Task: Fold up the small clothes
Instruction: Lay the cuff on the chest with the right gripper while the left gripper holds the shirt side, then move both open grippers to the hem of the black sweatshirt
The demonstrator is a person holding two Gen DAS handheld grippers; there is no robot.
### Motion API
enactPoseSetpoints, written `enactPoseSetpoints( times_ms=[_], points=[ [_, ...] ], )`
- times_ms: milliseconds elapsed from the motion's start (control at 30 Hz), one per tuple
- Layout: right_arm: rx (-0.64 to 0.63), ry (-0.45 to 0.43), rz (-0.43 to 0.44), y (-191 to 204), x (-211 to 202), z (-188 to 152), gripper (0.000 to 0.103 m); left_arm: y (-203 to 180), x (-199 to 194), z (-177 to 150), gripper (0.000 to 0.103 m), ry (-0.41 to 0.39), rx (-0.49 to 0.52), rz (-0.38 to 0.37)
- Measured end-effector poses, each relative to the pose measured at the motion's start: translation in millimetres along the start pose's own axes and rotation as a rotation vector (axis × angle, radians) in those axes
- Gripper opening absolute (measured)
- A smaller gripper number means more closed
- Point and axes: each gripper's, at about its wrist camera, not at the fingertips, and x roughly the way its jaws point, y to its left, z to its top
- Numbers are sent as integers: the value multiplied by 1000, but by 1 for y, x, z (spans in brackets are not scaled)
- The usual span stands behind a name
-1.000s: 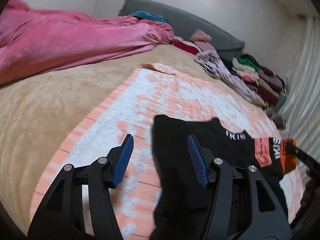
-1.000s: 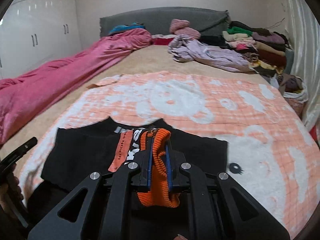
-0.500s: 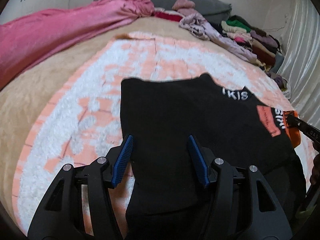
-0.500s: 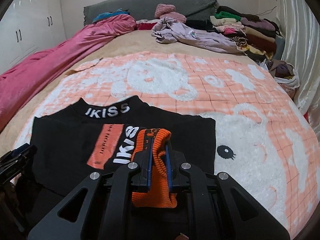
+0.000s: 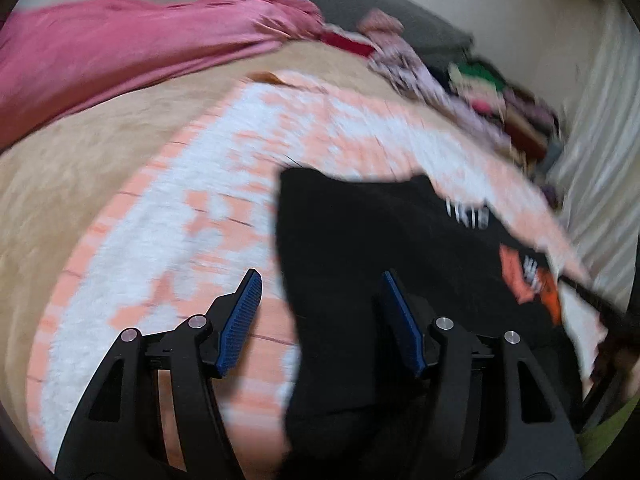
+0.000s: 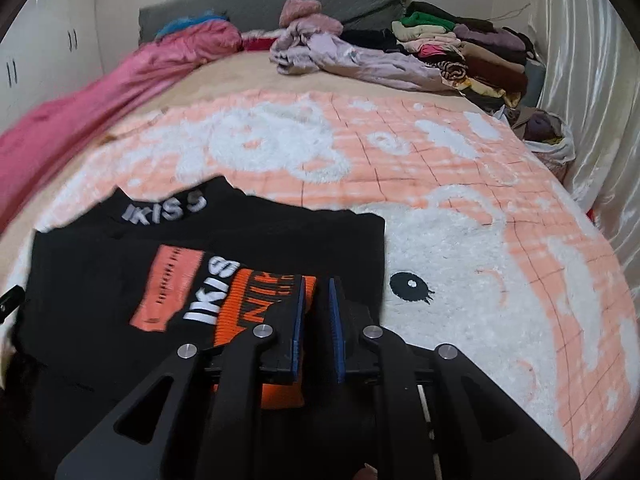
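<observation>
1. Between and ahead of the left gripper, the left edge of a black sweater lay flat on an orange-and-white fleece blanket; jaws spread wide, holding nothing, right pad over black fabric, left pad over blanket. This view was motion-blurred.
2. Right gripper: blue pads close together with a narrow gap between them; an orange ribbed cuff with black lettering sat just left of the left pad and under the jaws. Could not tell whether any fabric was pinched.
3. Ahead-left of the right gripper, the sweater showed a white "IKISS" collar print and an orange chest patch.
4. Just right of the right gripper, a black eye print on the blanket.
5. Far ahead: loose lilac garment, a stack of folded clothes to its right, grey headboard.
6. Far left: pink duvet along the bed edge.
</observation>
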Motion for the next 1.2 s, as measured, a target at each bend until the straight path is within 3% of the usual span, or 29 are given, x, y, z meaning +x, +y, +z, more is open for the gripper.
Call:
enactPoseSetpoints(
  times_ms=[67,167,233,367,567,667,733,867,967,1200],
  points=[
    [-10,-11,8,-1,-8,-2,13,17,-15,7,54,-57,-64,18],
    [-26,-21,43,1,-20,-6,15,24,-30,13,52,-120,-79,67],
    [-31,-23,73,4,-26,-9,22,20,-37,14,52,-150,-60,74],
    [-52,-23,114,14,-35,-12,22,-5,-37,9,52,-158,42,46],
    [-85,-13,151,29,-39,-18,27,-45,-11,-14,52,-48,123,-77],
    [-115,4,168,41,-35,-21,27,-58,2,-24,54,3,186,-41],
    [-130,16,180,47,-32,-23,27,-57,15,-29,54,58,212,36],
    [-154,51,169,54,-20,-27,31,-51,20,-29,54,91,202,29],
    [-134,127,127,49,-2,-32,32,-53,21,-32,54,90,226,46],
    [-96,127,146,42,3,-36,34,-53,19,-32,54,89,229,44]
  ],
)
